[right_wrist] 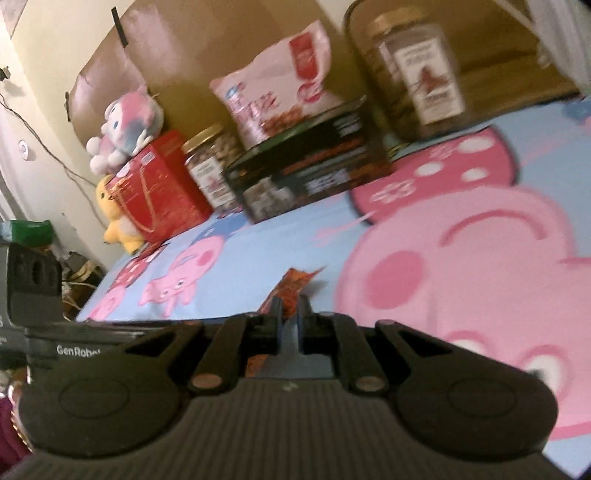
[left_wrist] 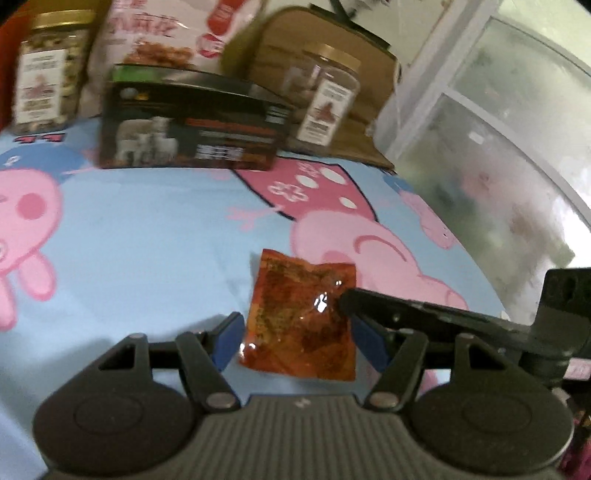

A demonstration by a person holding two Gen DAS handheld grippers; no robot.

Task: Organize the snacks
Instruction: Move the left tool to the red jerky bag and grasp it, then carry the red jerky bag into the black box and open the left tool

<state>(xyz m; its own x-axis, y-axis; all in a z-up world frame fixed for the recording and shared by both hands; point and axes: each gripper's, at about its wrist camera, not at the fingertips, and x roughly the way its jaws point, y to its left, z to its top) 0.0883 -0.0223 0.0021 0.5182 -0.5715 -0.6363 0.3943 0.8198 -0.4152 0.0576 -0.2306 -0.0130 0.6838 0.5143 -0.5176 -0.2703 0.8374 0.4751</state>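
A small red-orange snack packet (left_wrist: 301,317) lies on the blue pig-print sheet (left_wrist: 147,240). My left gripper (left_wrist: 295,338) is open, its blue pads on either side of the packet's near end. My right gripper (right_wrist: 291,314) is shut on the packet's right edge (right_wrist: 291,288); its fingers (left_wrist: 406,312) show at the right in the left wrist view. At the back stand a black box (left_wrist: 192,125), a pink snack bag (left_wrist: 166,33) and two gold-lidded jars (left_wrist: 48,70) (left_wrist: 328,96).
A brown cardboard box (left_wrist: 325,40) sits behind the right jar. A red box (right_wrist: 159,188) and plush toys (right_wrist: 125,122) stand at the far left in the right wrist view. A window (left_wrist: 498,129) is at the right, beyond the sheet's edge.
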